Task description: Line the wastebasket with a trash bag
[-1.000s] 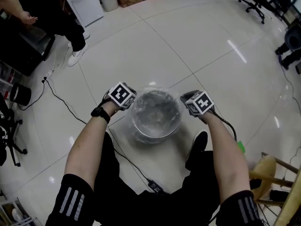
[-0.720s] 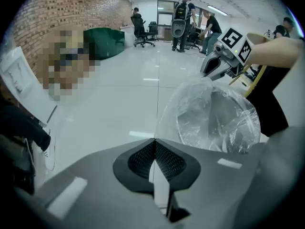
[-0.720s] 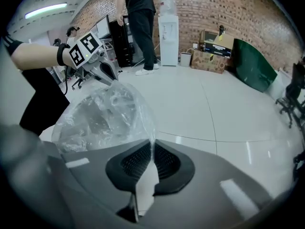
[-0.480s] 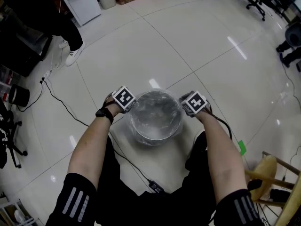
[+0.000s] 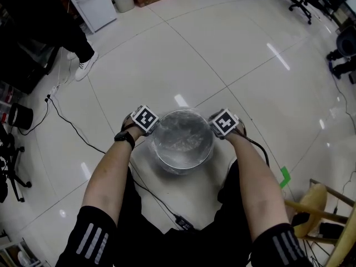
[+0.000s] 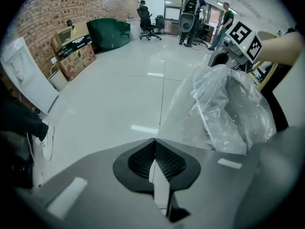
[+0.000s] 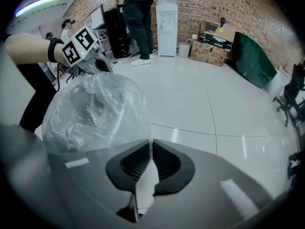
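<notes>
Centre frame, the clear crinkled plastic trash bag [image 5: 183,137] is being held stretched over the round wastebasket [image 5: 179,164], its rim being pinched in the closed jaws of the left gripper [image 6: 153,141] and right gripper [image 7: 150,142]. Lining looks nearly done; the rim is yet to be settled and released. A glossy white tiled floor [image 5: 239,54] is being worked on, with a brick wall [image 7: 228,4] upper right.
</notes>
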A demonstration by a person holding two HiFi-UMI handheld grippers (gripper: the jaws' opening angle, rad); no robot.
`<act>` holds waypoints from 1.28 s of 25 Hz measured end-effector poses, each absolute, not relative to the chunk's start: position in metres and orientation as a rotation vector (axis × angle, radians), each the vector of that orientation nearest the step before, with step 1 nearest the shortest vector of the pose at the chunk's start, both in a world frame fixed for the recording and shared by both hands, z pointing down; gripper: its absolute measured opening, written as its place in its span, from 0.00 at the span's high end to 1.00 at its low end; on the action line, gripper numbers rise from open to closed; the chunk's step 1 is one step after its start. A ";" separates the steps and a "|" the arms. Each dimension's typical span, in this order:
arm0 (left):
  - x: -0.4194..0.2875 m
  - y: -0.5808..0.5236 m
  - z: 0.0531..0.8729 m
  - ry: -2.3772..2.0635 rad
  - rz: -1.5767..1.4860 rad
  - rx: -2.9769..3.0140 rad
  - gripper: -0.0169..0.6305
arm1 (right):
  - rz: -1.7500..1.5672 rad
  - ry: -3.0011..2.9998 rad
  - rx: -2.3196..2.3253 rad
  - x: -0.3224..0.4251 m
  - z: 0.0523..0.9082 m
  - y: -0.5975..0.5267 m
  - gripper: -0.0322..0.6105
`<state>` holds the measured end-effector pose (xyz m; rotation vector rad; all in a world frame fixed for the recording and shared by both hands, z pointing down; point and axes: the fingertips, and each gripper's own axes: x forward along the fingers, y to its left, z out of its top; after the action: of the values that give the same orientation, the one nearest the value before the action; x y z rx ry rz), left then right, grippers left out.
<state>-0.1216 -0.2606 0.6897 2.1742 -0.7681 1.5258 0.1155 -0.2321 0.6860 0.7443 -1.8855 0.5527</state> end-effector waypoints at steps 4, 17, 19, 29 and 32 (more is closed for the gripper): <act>-0.120 -0.252 0.706 -0.697 1.549 2.125 0.98 | 0.592 -1.853 0.759 0.119 0.692 -0.234 0.93; -0.123 -0.228 0.720 -0.582 1.544 2.033 0.95 | 0.722 -1.851 0.650 0.118 0.708 -0.208 0.90; -0.127 -0.235 0.716 -0.615 1.530 2.059 0.89 | 0.711 -1.873 0.693 0.123 0.702 -0.216 0.82; -0.155 -0.233 0.679 -0.685 1.403 2.096 0.84 | 0.841 -2.028 0.810 0.156 0.657 -0.214 0.78; -0.157 -0.239 0.653 -0.715 1.397 2.174 0.84 | 0.828 -2.023 0.784 0.162 0.652 -0.203 0.78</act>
<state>-0.1569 -0.2388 0.6526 2.1741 -0.7154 1.3970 0.1622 -0.2031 0.6521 0.7840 -2.0234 0.8277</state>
